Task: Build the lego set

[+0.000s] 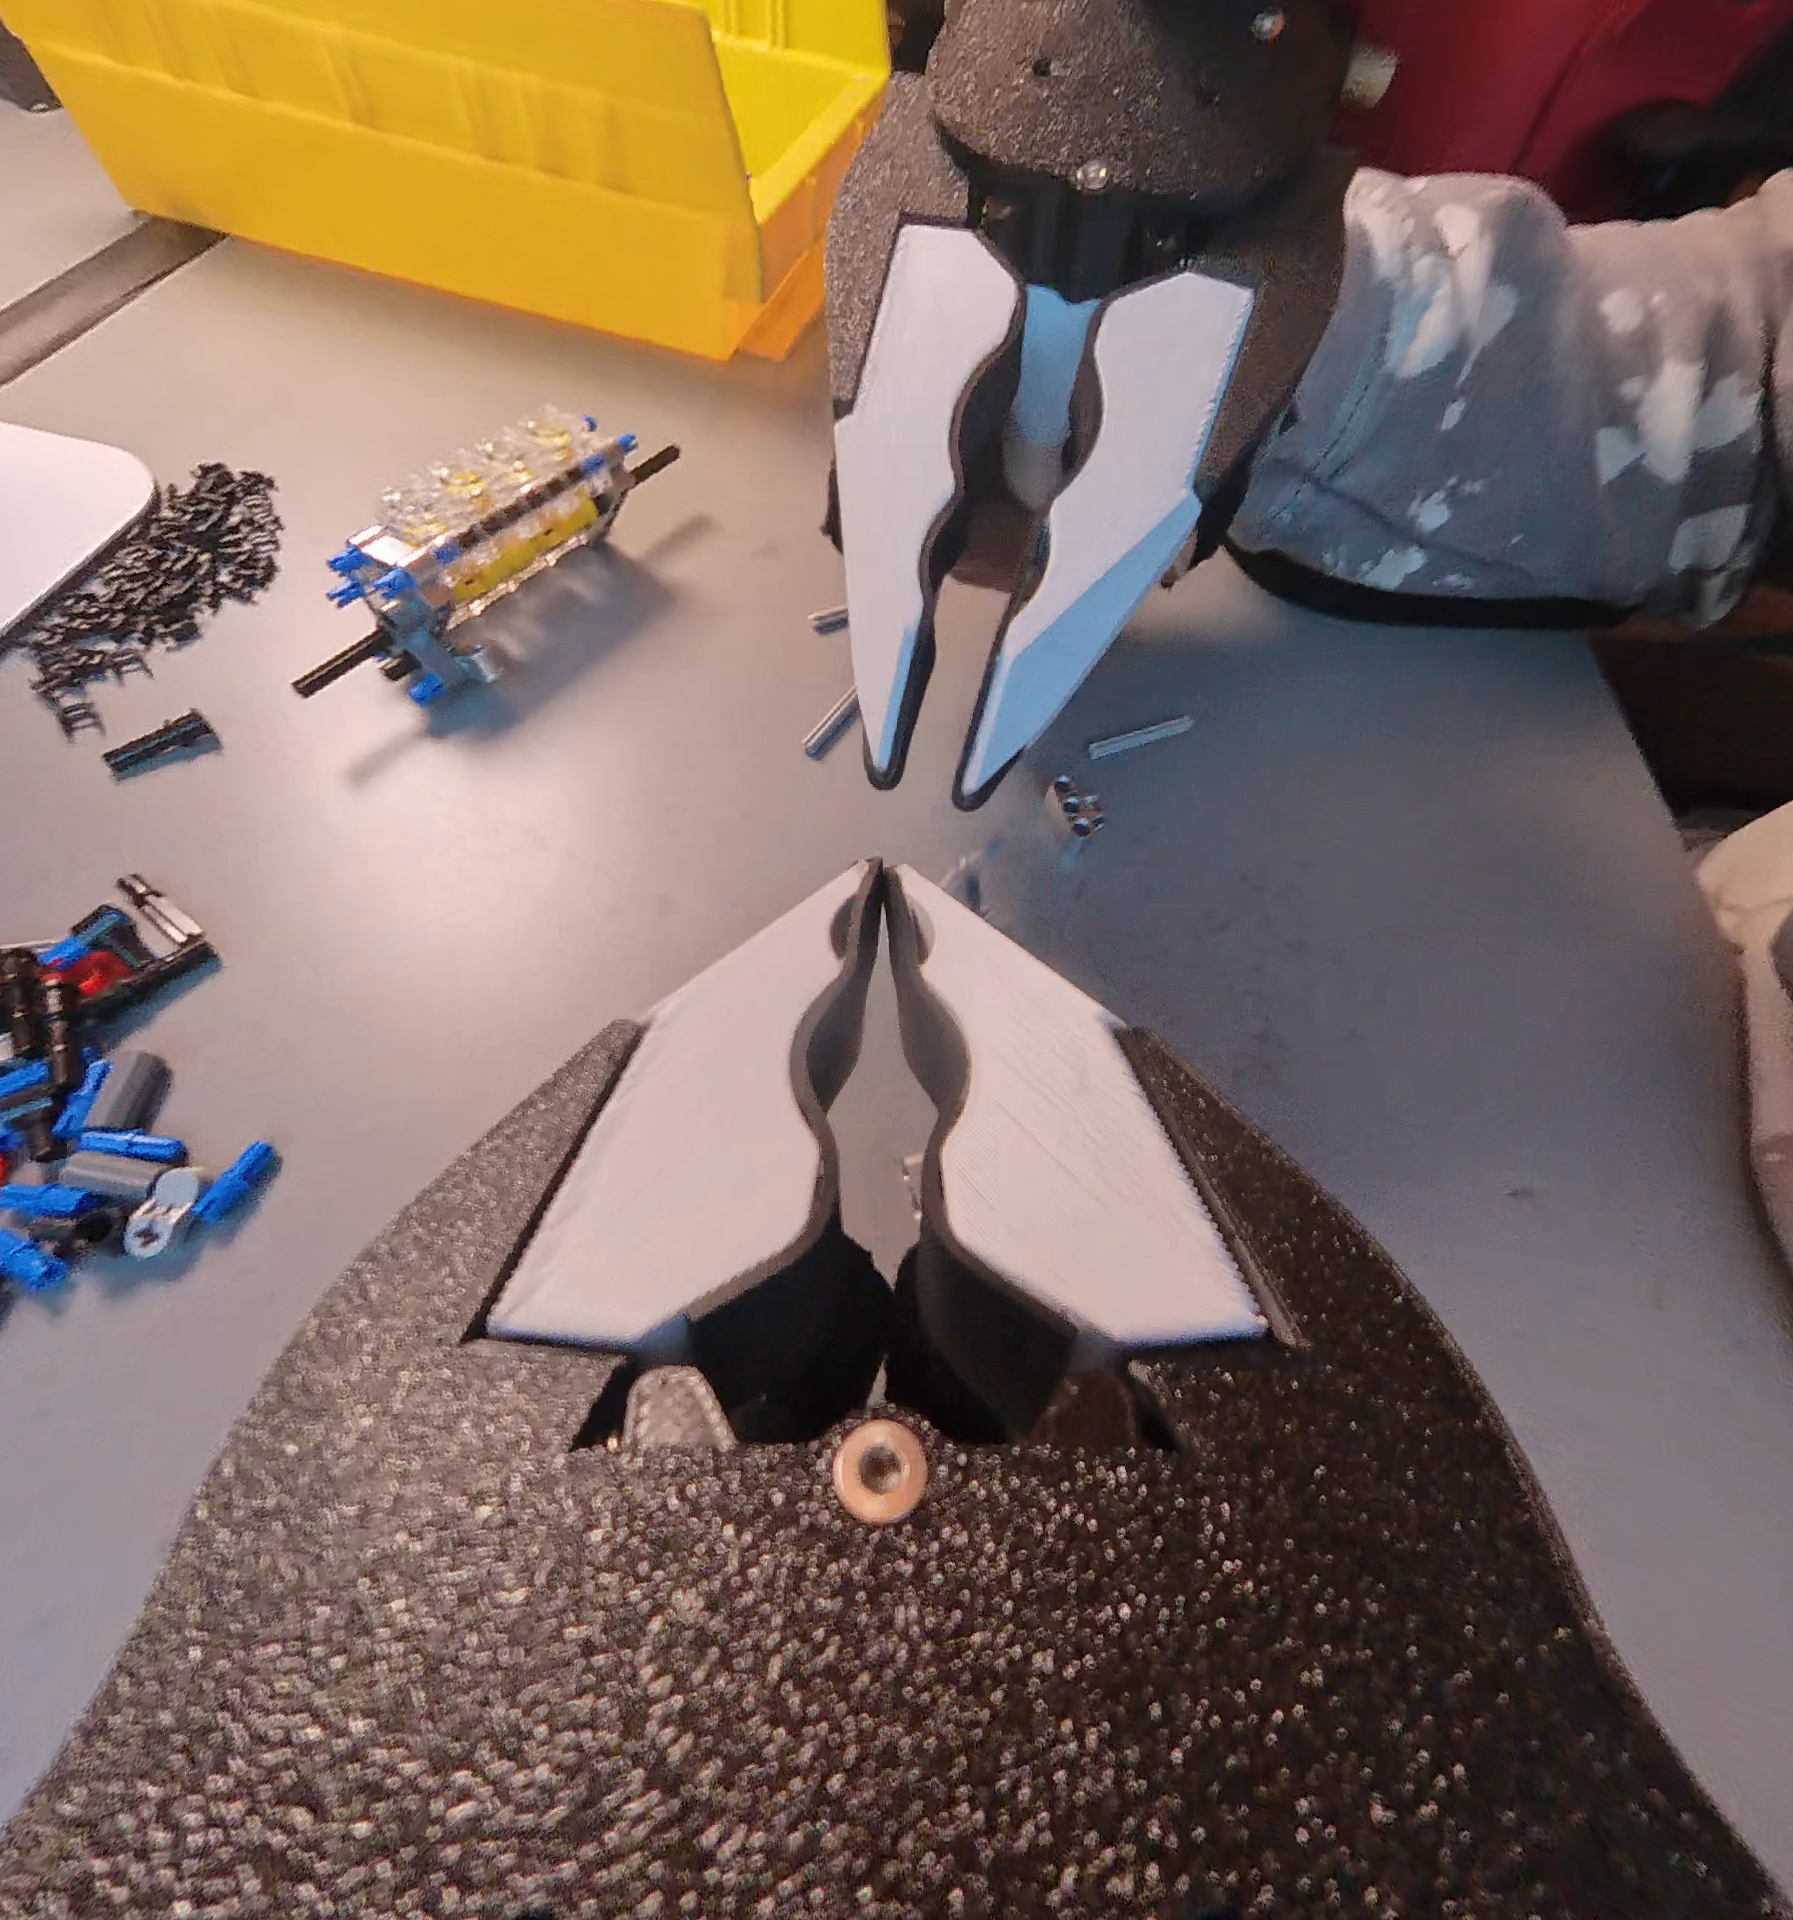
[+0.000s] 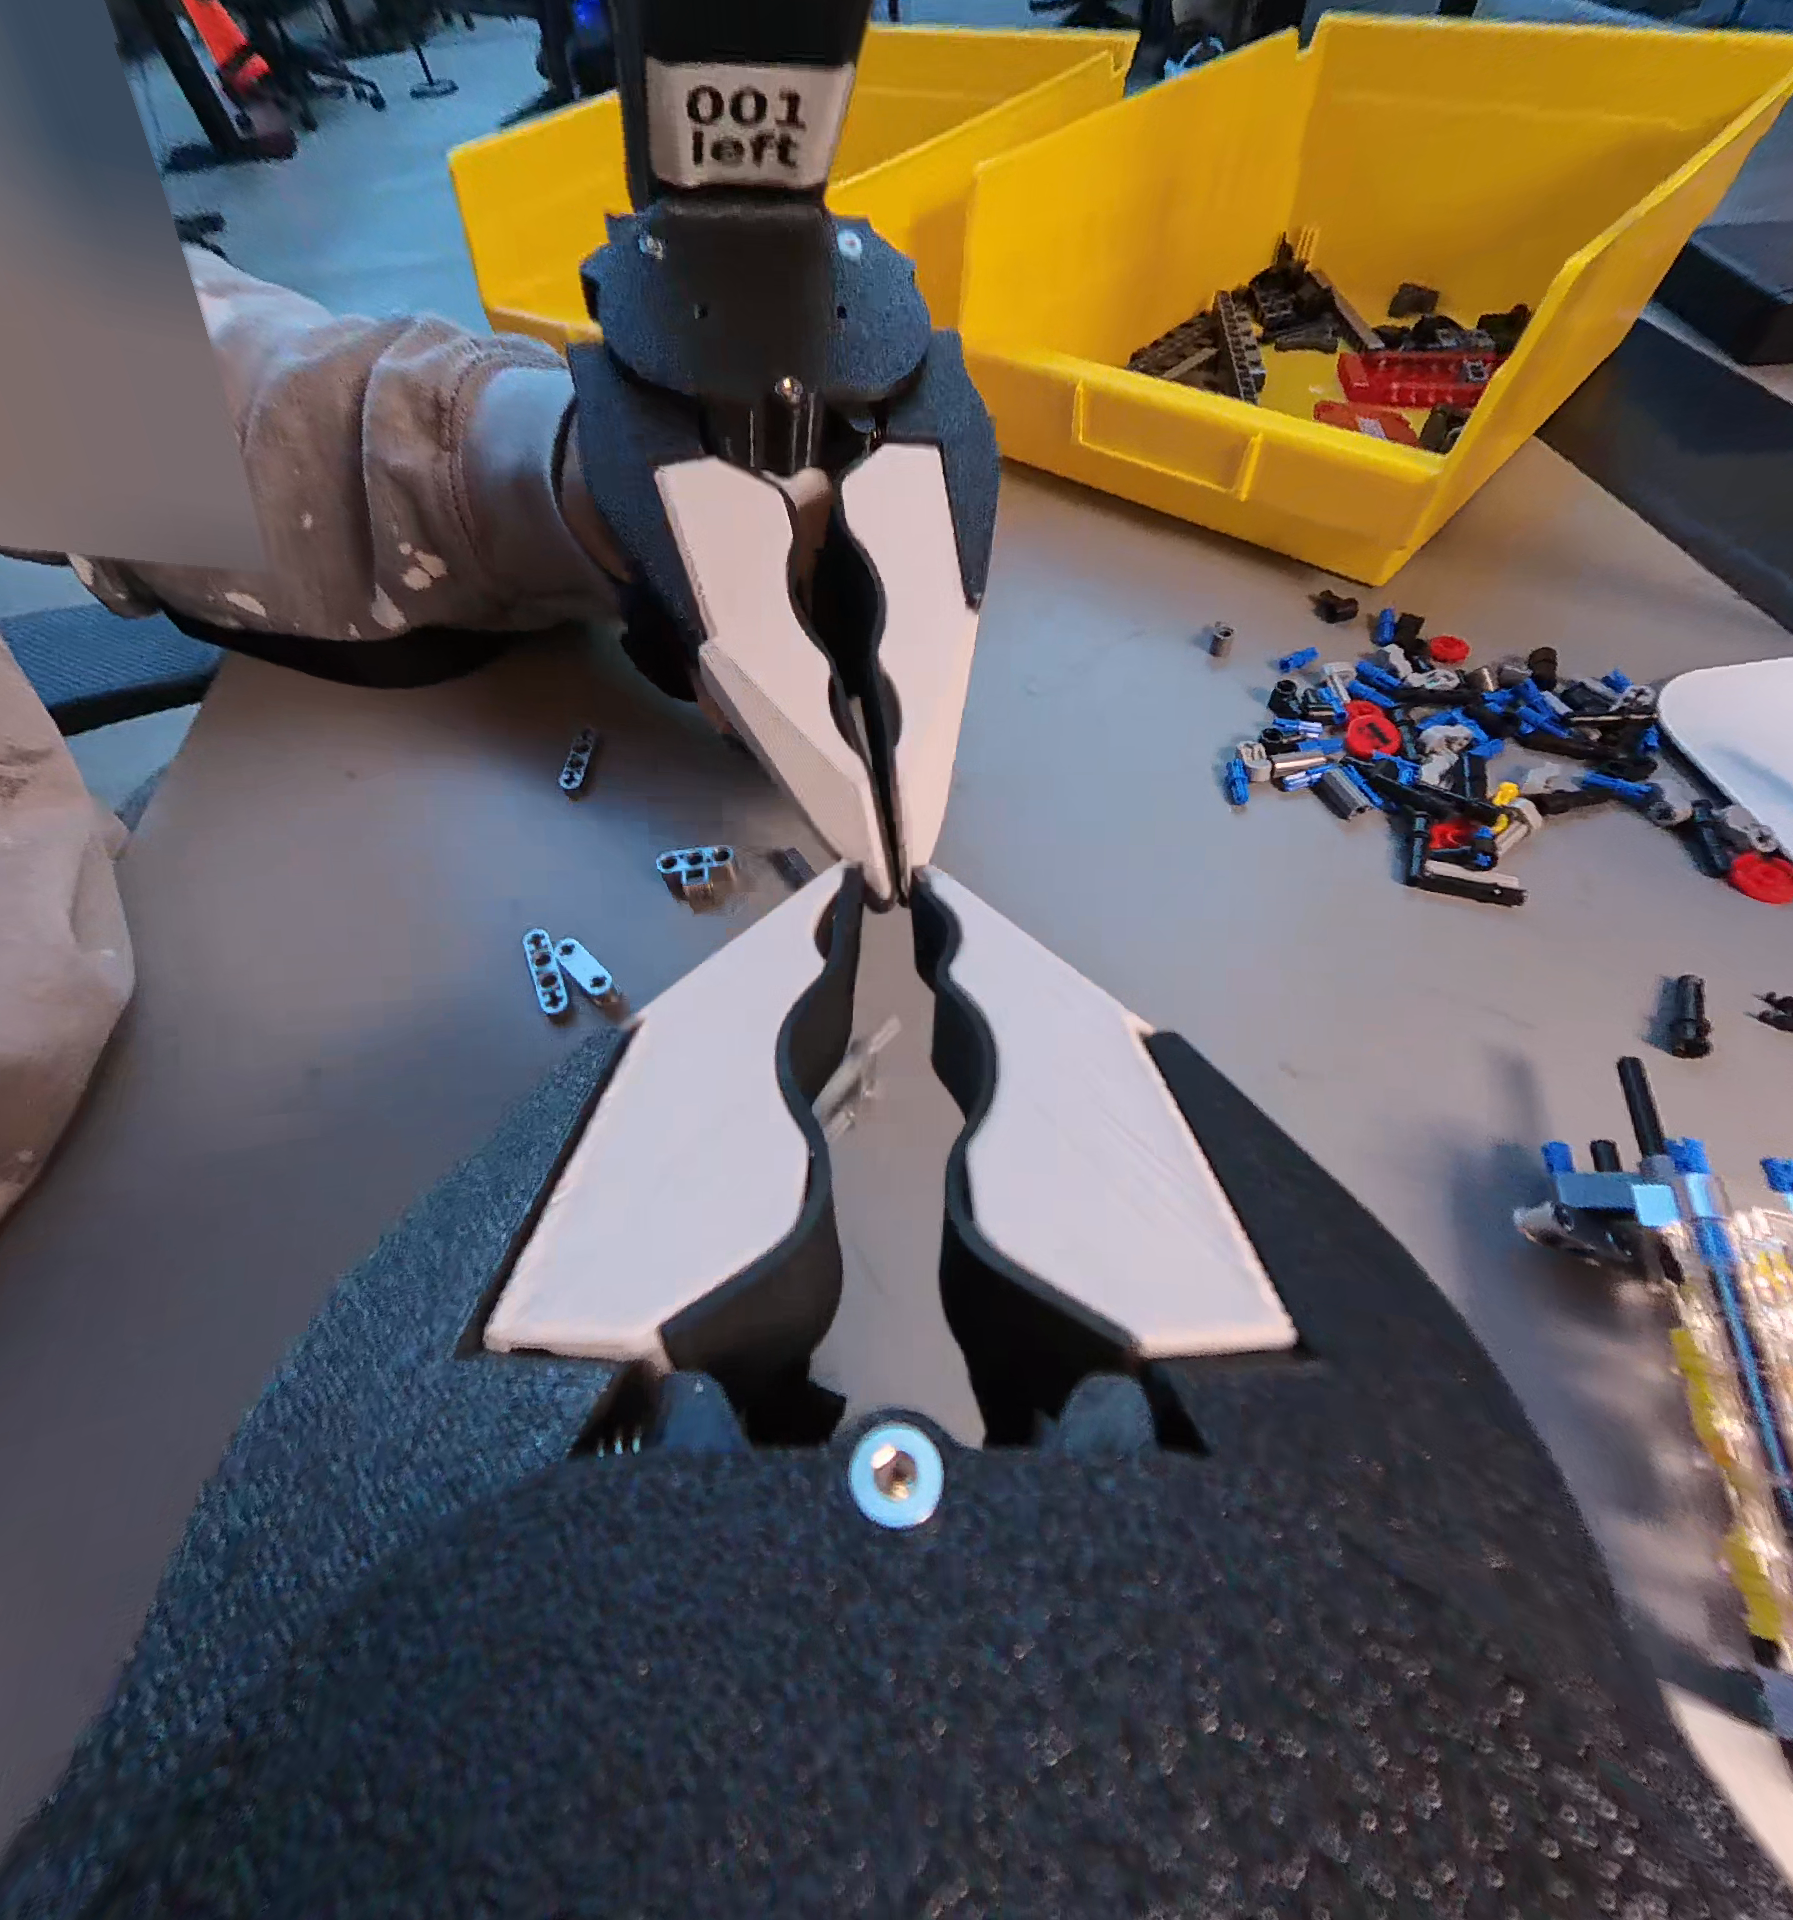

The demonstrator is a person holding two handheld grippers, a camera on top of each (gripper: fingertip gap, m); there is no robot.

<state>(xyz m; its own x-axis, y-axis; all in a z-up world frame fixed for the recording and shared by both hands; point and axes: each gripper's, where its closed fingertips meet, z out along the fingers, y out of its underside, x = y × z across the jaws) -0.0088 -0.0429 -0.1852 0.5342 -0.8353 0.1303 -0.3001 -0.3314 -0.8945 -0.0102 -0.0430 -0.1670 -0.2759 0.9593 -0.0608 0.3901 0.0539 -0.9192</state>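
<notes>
My left gripper (image 1: pixel 884 868) is shut, its tips pressed together just above the grey table (image 1: pixel 559 883); I see nothing between them. My right gripper (image 2: pixel 887 881) is slightly open and empty. The two point at each other, tips nearly meeting. In the right wrist view the left gripper (image 2: pixel 890 883) comes down from above, its shut tips at the gap of the right one's. In the left wrist view the right gripper (image 1: pixel 931 784) hangs just beyond my tips. A clear axle piece (image 2: pixel 856 1081) lies on the table under the right jaws. Small grey beams (image 2: pixel 700 868) lie close by.
A built model with clear and yellow parts, blue pins and a black axle (image 1: pixel 487 561) lies left (image 2: pixel 1702 1299). A pile of mixed blue, red and black pieces (image 2: pixel 1474 748), black links (image 1: pixel 165 561), yellow bins (image 2: pixel 1287 260), a white tray (image 1: pixel 19 520) and sleeves (image 1: pixel 1546 395) surround. Both grippers' tips are close together, under 4 cm apart.
</notes>
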